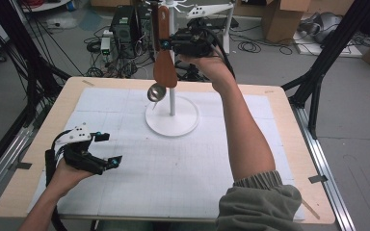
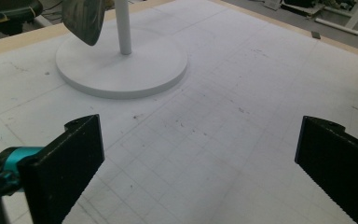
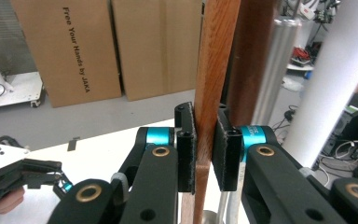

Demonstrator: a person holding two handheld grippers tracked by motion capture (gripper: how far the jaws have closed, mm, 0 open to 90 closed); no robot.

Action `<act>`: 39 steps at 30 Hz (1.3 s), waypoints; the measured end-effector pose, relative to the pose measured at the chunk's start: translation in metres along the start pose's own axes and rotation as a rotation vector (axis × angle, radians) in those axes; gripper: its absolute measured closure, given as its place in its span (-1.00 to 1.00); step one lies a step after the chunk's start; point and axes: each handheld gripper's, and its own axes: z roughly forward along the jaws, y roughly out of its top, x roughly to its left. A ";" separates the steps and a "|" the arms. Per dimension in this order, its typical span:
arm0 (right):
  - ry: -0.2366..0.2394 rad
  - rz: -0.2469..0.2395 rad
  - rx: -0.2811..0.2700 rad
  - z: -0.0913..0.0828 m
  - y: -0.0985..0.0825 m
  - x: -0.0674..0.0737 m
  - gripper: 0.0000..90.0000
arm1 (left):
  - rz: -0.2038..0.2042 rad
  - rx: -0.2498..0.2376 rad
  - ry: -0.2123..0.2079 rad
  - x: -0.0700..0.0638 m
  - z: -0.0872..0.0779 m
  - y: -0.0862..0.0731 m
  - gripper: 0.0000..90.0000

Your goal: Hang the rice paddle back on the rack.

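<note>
Both pads of right tool (image 3: 204, 149) tight on wooden spatula (image 3: 214, 70) handle, upright betw. them; left tool (image 2: 200, 163) open.

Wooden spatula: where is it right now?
High view, top centre: the wooden spatula hangs upright in the right gripper, beside the white stand's pole.

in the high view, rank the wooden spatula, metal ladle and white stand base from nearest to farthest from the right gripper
1. wooden spatula: clamped in the right gripper, hanging beside the pole.
2. metal ladle: bowl just below the spatula blade, left of the pole.
3. white stand base: lowest, flat on the table.
</note>
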 end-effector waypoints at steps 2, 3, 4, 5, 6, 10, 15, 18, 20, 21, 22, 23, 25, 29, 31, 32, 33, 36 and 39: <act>-0.005 0.002 0.000 0.001 -0.001 -0.003 0.82 | 0.002 -0.001 -0.001 -0.001 0.000 0.000 -0.96; -0.005 0.007 -0.005 0.002 -0.001 -0.004 0.82 | 0.003 0.001 -0.003 -0.001 0.001 0.000 -0.96; -0.008 0.010 -0.004 0.002 -0.002 -0.005 0.82 | 0.000 0.001 -0.003 -0.001 0.001 0.000 -0.96; -0.012 0.014 0.001 0.003 -0.003 -0.006 0.82 | 0.001 0.001 -0.002 -0.001 0.001 0.000 -0.96; -0.016 0.017 0.006 0.003 -0.004 -0.007 0.82 | 0.001 0.003 -0.001 -0.001 0.001 0.000 -0.96; -0.022 0.036 -0.005 0.005 -0.008 -0.007 0.81 | 0.000 0.005 -0.002 -0.001 0.001 0.000 -0.96; -0.045 0.043 -0.016 -0.001 -0.009 -0.006 0.68 | 0.000 0.000 -0.002 -0.001 0.000 0.000 -0.96; -0.055 0.032 -0.018 -0.006 -0.011 -0.004 0.62 | 0.003 0.003 -0.004 -0.001 0.000 0.000 -0.96; -0.066 0.030 -0.023 -0.010 -0.012 -0.002 0.60 | 0.003 0.001 -0.006 -0.001 0.000 0.000 -0.96; -0.071 0.027 -0.023 -0.012 -0.013 -0.002 0.57 | 0.002 0.001 -0.008 -0.001 -0.001 0.000 -0.96; -0.076 0.027 -0.026 -0.014 -0.014 -0.001 0.53 | -0.001 0.001 -0.009 -0.001 -0.001 0.000 -0.96; -0.081 0.029 -0.027 -0.016 -0.016 -0.001 0.50 | -0.002 -0.001 -0.009 -0.001 -0.001 0.000 -0.96; -0.076 0.036 -0.031 -0.020 -0.018 0.000 0.43 | -0.003 -0.002 -0.005 -0.001 -0.001 0.000 -0.96; -0.080 0.041 -0.032 -0.027 -0.023 0.005 0.25 | 0.001 0.002 -0.004 -0.001 -0.001 0.001 -0.96; -0.090 0.043 -0.036 -0.030 -0.026 0.008 0.07 | 0.000 0.002 -0.002 -0.001 0.000 0.000 -0.96; -0.093 0.049 -0.036 -0.032 -0.027 0.009 0.02 | 0.002 0.004 -0.001 -0.002 0.000 0.001 -0.96; -0.095 0.053 -0.035 -0.033 -0.029 0.011 -0.02 | 0.001 0.004 -0.001 -0.002 0.000 0.001 -0.96; -0.120 0.068 -0.032 -0.038 -0.036 0.014 -0.24 | 0.002 0.006 0.000 -0.003 0.000 0.000 -0.96; -0.144 0.078 -0.029 -0.044 -0.043 0.016 -0.39 | 0.001 0.006 -0.001 -0.004 0.000 0.000 -0.96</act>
